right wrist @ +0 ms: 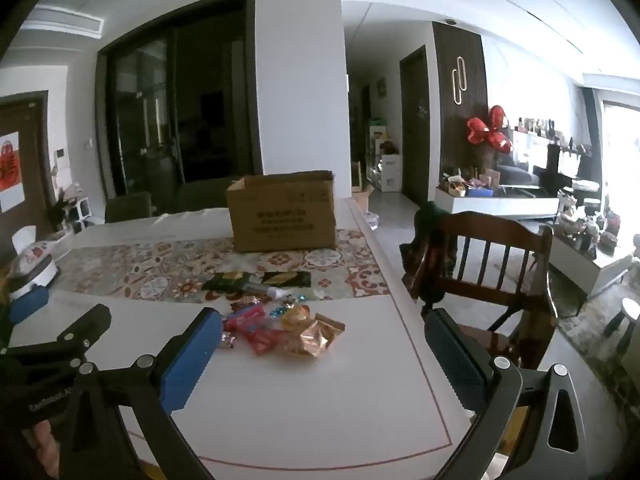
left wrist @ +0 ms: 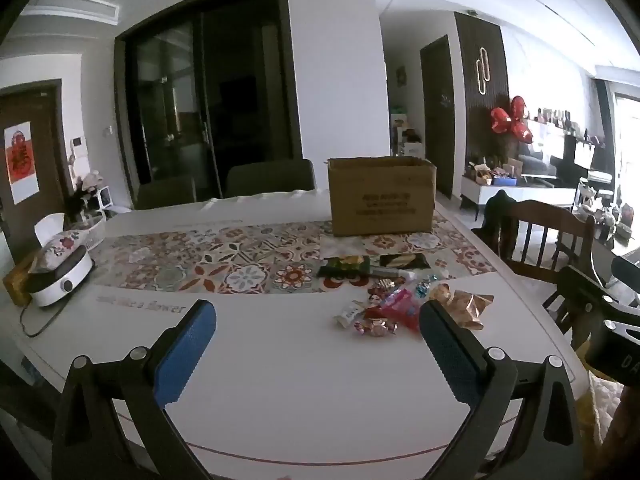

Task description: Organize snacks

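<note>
Tongs agape, snacks just ahead

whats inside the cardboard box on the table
The cardboard box stands open-topped on the patterned runner, but both views see only its outer walls and rim. Its inside is hidden, so its contents cannot be told. The snacks lie outside it.

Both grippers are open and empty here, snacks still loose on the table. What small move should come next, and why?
Probably ease the right gripper forward onto the copper-coloured packet, the nearest of the snack pile. Its jaws stand open and empty, and the open cardboard box waits behind.
</note>
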`<state>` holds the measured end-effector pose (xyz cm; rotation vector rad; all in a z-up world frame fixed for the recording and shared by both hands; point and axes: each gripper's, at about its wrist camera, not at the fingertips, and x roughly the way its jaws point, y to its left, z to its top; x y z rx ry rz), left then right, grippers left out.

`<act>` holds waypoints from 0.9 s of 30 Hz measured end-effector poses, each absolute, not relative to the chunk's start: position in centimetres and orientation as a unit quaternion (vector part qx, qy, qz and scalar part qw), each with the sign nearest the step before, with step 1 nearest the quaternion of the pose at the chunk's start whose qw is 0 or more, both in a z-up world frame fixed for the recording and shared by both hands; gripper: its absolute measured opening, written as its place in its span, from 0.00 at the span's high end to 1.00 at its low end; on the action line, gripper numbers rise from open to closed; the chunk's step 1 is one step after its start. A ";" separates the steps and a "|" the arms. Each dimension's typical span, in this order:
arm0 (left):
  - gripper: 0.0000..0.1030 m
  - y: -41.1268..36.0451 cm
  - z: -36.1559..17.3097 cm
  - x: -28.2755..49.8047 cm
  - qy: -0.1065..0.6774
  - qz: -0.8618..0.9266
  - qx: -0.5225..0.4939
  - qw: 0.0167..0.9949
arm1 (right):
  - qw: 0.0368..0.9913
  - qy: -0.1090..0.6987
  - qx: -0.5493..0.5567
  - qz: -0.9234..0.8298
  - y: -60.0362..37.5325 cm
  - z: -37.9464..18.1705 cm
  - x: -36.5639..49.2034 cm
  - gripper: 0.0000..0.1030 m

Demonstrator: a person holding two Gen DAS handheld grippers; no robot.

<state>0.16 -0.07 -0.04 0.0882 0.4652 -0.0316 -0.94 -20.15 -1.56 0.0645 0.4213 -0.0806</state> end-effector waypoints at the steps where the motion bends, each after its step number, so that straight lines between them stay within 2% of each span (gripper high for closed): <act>1: 0.00 -0.1 -0.1 0.3 0.232 -0.018 0.043 0.972 | 0.977 0.209 0.030 -0.040 -20.1 -1.6 -0.9 0.01; 27: 0.00 0.3 0.6 -0.9 0.206 -0.016 0.033 0.978 | 0.975 0.217 0.031 -0.037 -19.8 -1.6 -0.9 0.01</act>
